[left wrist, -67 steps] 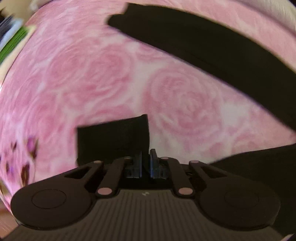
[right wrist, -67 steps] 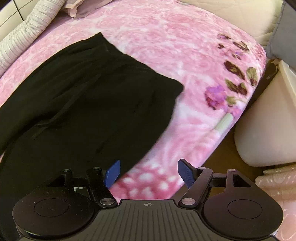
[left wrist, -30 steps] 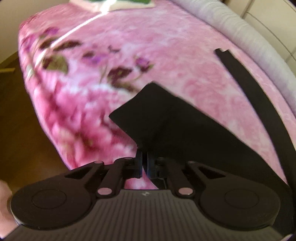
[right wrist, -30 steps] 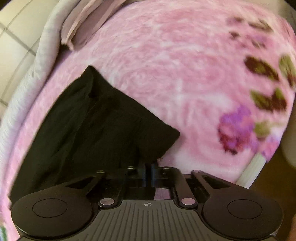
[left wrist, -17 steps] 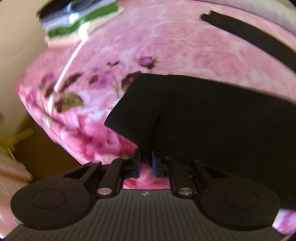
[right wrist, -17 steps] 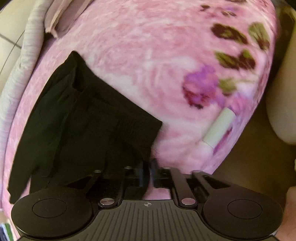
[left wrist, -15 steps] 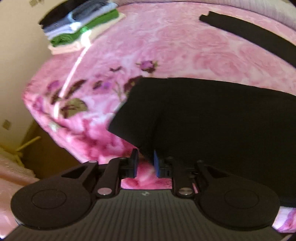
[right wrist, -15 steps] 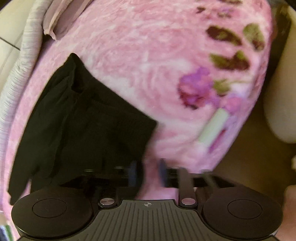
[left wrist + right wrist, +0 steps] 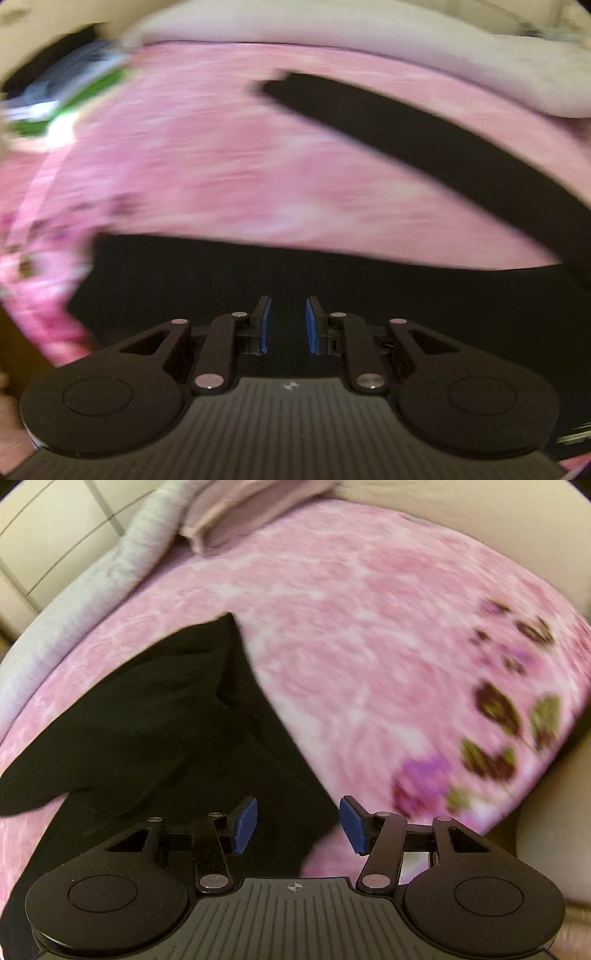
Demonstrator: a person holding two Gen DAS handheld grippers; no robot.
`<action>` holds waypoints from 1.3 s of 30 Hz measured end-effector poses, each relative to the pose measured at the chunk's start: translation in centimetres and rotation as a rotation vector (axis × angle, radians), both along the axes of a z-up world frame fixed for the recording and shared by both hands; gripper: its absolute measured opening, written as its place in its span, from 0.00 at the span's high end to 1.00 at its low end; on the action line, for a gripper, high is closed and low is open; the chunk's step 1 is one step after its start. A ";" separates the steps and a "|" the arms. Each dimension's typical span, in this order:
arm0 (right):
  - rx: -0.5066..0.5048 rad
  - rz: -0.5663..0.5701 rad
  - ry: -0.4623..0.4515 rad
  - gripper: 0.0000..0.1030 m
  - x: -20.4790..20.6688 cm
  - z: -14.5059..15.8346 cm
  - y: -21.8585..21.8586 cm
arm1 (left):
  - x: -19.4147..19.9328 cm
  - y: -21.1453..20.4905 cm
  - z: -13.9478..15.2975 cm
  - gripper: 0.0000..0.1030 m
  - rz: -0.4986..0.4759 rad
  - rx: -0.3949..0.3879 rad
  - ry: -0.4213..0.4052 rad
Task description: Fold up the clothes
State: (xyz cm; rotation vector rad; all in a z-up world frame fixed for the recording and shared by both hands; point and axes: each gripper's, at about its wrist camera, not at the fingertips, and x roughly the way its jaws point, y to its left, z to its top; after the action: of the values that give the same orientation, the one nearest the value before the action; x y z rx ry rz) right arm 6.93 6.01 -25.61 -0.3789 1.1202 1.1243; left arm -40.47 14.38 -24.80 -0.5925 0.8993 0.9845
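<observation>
Black trousers lie on a pink rose-print blanket. In the left wrist view one leg lies flat just ahead of my left gripper, and the other leg stretches away toward the back right. My left gripper is open a little, blue pads apart, with nothing between them. In the right wrist view the waist end of the trousers lies rumpled ahead and left of my right gripper, which is open and empty just above the cloth's near corner. Both views are motion-blurred.
A stack of folded clothes sits at the blanket's far left. A grey-white bolster and a pale pink pillow line the back. The bed edge drops off at the right and at the left.
Both grippers were shut on the trousers a second ago. They have let go and opened, the right wider than the left. Both have pulled up and back.
</observation>
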 end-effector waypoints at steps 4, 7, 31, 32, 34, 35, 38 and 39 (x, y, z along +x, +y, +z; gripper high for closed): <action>-0.008 0.112 -0.047 0.61 -1.1 -0.1 2.5 | 7.6 -1.5 0.1 0.85 -0.198 -0.079 -0.109; -0.015 0.124 -0.044 0.61 -1.0 -0.4 4.1 | 12.7 -2.9 -0.5 0.85 -0.374 -0.138 -0.148; -0.072 0.232 0.364 0.62 5.7 -6.3 18.7 | 27.2 -1.8 -2.3 0.81 -0.204 -0.237 -0.170; -0.072 0.260 0.395 0.63 5.9 -6.6 19.1 | 27.1 -2.2 -2.4 0.81 -0.183 -0.236 -0.167; -0.071 0.325 0.426 0.66 5.9 -6.8 19.9 | 27.1 -3.0 -2.3 0.81 -0.153 -0.230 -0.161; -0.082 0.342 0.419 0.66 5.8 -7.0 20.4 | 27.1 -3.4 -2.3 0.81 -0.142 -0.226 -0.157; -0.053 0.371 0.376 0.97 5.7 -6.8 21.2 | 27.3 -4.4 -2.1 0.81 -0.106 -0.215 -0.147; -0.022 0.376 0.362 0.97 5.8 -6.4 21.2 | 27.2 -4.7 -2.0 0.81 -0.095 -0.211 -0.144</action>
State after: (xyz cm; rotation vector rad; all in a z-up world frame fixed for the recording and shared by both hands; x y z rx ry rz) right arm 12.69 27.20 -32.00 -0.4253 1.4155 1.5561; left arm -13.23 9.72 -26.83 -0.7827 0.9001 0.7568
